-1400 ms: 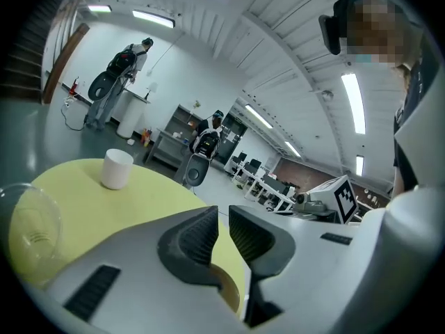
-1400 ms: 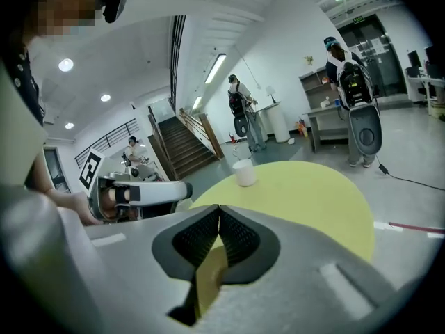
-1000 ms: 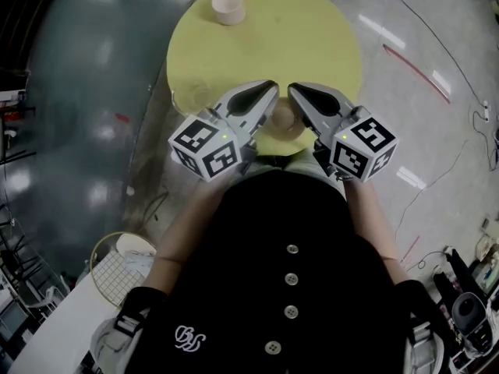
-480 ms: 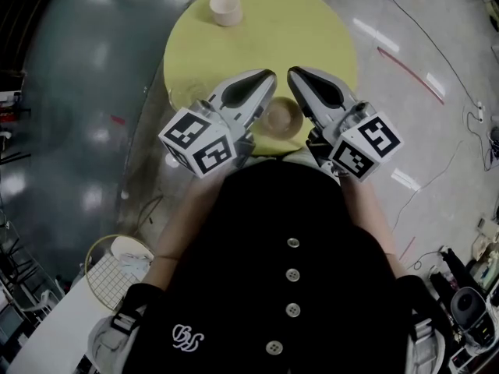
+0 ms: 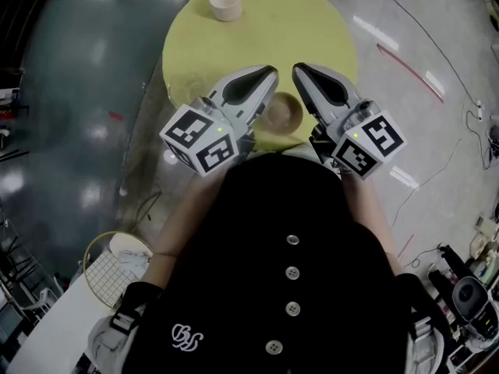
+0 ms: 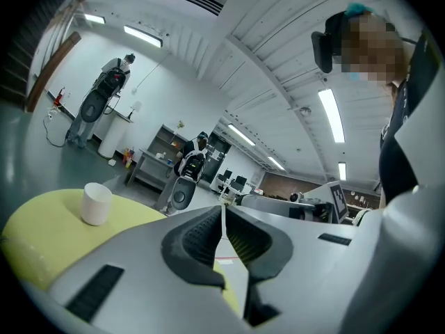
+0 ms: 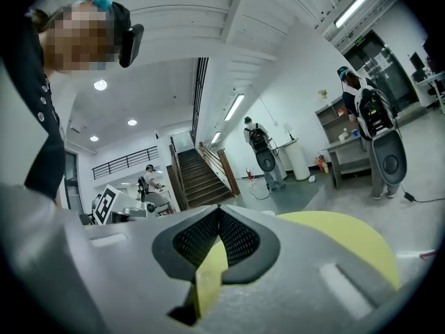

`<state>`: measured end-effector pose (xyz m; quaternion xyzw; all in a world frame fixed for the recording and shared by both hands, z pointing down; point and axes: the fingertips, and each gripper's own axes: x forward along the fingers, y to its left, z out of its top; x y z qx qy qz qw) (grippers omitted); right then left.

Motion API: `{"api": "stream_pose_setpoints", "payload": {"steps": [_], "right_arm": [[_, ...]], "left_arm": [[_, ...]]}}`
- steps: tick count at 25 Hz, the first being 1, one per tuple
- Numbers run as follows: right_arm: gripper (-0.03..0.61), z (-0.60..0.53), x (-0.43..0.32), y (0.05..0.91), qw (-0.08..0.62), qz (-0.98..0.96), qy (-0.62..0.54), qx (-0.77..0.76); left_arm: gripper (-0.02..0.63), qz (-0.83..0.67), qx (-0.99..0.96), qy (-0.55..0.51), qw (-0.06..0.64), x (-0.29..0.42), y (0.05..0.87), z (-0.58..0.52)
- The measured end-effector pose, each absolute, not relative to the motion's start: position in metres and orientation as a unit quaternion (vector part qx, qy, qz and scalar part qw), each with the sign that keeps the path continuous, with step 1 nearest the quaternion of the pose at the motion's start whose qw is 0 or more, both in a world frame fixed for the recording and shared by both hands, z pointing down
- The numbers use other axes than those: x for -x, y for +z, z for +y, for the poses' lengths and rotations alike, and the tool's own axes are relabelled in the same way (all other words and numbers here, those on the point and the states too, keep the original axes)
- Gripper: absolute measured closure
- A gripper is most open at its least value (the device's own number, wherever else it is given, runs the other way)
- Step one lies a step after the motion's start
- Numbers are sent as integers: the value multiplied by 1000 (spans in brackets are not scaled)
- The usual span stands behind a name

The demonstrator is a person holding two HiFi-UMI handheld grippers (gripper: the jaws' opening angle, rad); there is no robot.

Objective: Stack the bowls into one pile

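Cables (image 5: pixel 437 41) and a red strip (image 5: pixel 404 70) on the grey floor (image 5: pixel 437 146), at 2 to 3 o'clock of the round yellow desk (image 5: pixel 312 29). Wire basket (image 5: pixel 105 275) at 8 o'clock, beside the person's elbow, with something white inside that cannot be made out. People wearing backpack rigs (image 6: pixel 104 99) in the room beyond, and a staircase (image 7: pixel 201 176) far off in the right gripper view.

Tan bowl (image 5: pixel 282 113) at 6 o'clock on the desk, close to the near edge and upright, with nothing seen inside. Sits between the two gripper bodies, its left rim partly covered by the left one. White bowl (image 5: pixel 225 4) at 11 o'clock on the desk, upright, well apart from the tan bowl, with bare yellow top between them.

Left hand-held gripper (image 5: pixel 267 74) clenched, jaws pressed together on nothing, held over the desk's middle. Right hand-held gripper (image 5: pixel 299 69) clenched too, gripping nothing, just beside the left one.
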<state>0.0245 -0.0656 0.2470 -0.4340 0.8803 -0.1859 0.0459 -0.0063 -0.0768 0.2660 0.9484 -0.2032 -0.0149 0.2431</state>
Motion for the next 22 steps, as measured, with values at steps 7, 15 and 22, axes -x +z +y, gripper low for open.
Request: {"api": "stream_pose_setpoints", "payload": {"steps": [7,15,22], "right_arm": [[574,-65,-21,252,26,886,-180,427],[574,-63,-18,260,4,887,-179,426],[574,-63,-16,263,3,888,-183,423]], "left_arm": [[588,-205,-949,3,239,2,276,-70],[588,-204,-947,-2,248,1,278,-69],[587,-202,-947,2,250,2,282,-69]]}}
